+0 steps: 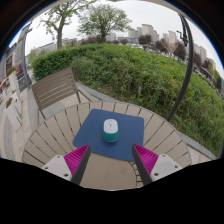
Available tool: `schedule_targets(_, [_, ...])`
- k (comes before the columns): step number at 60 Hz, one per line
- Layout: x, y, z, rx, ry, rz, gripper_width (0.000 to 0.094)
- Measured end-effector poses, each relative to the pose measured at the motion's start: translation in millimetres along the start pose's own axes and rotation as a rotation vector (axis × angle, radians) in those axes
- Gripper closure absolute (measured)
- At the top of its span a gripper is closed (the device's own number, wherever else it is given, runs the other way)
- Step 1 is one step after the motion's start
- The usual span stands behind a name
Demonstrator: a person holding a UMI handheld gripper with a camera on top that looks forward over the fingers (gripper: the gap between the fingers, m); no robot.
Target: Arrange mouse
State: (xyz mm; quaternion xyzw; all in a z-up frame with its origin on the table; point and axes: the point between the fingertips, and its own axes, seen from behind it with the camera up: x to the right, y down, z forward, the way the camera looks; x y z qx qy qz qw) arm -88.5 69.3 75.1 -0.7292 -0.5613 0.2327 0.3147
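Observation:
A small mouse [111,129], white with a teal lower part, sits on a blue mouse mat [112,136] in the middle of a round slatted wooden table [60,130]. My gripper [111,160] is open and empty, its two pink-padded fingers [77,159] spread wide over the near edge of the mat. The mouse lies ahead of the fingers, roughly centred between them and apart from both.
A wooden chair [52,88] stands at the table's far left. A dark pole [187,60] rises at the right. A green hedge [130,70] runs behind the table, with trees and buildings beyond. More furniture shows at the far left.

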Motion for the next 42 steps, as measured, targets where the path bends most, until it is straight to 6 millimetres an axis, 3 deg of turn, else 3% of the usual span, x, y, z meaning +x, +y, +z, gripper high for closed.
schedule_targets(10, [-16,74,-131,-0.113,-0.075,-0.01,0.009])
schedule_targets(19, [-13,134,-200,-0.181,-0.091,-0.068,0.0087])
schedule_targets(24, [-21,156,-212,-0.194,-0.112,-0.081,0.0086])
schedule_targets(29, [-24,160,-220,-0.196,-0.131,-0.068,0.0087])
schedule_targets(42, [-18,140,-220,-0.145,-0.121,-0.073,0.008])
